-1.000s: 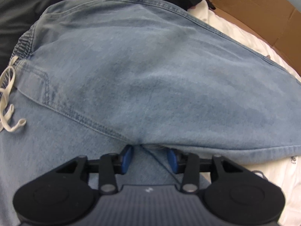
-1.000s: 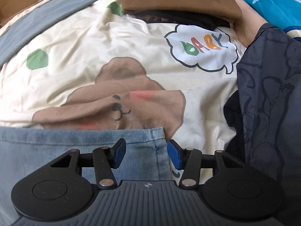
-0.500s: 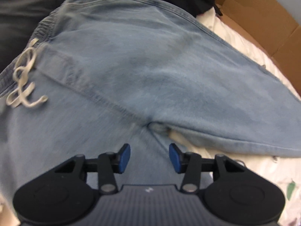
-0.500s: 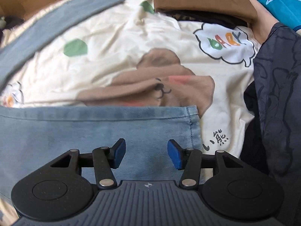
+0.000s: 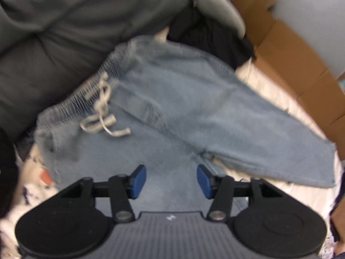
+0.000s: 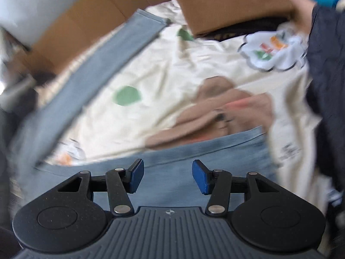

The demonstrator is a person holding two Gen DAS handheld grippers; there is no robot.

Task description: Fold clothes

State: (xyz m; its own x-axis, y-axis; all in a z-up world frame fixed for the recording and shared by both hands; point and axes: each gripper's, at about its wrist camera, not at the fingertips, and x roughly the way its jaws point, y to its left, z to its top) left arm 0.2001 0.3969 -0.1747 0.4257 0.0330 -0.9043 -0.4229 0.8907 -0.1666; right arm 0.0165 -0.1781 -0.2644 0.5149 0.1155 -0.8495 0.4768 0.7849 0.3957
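Note:
Light blue denim trousers (image 5: 183, 112) lie spread on a cream cartoon-print sheet (image 6: 163, 69), waistband and white drawstring (image 5: 101, 120) at upper left, one leg running right. My left gripper (image 5: 171, 181) hovers open above the crotch area, holding nothing. In the right wrist view the near trouser leg (image 6: 194, 157) ends in a hem under my right gripper (image 6: 167, 176), which is open and empty. The other leg (image 6: 86, 79) stretches diagonally to the upper right, hem near a cardboard box.
A dark grey sofa (image 5: 64, 28) lies behind the waistband. Cardboard boxes (image 5: 301, 60) line the far edge. A folded brown garment (image 6: 226, 2) and a person's foot (image 6: 301, 8) sit at the back right. Dark patterned cloth (image 6: 325, 75) lies along the right side.
Both grippers have pulled back and up from the trousers, so more of the garment shows. The left gripper has let go of the crotch fold. Both views are motion-blurred.

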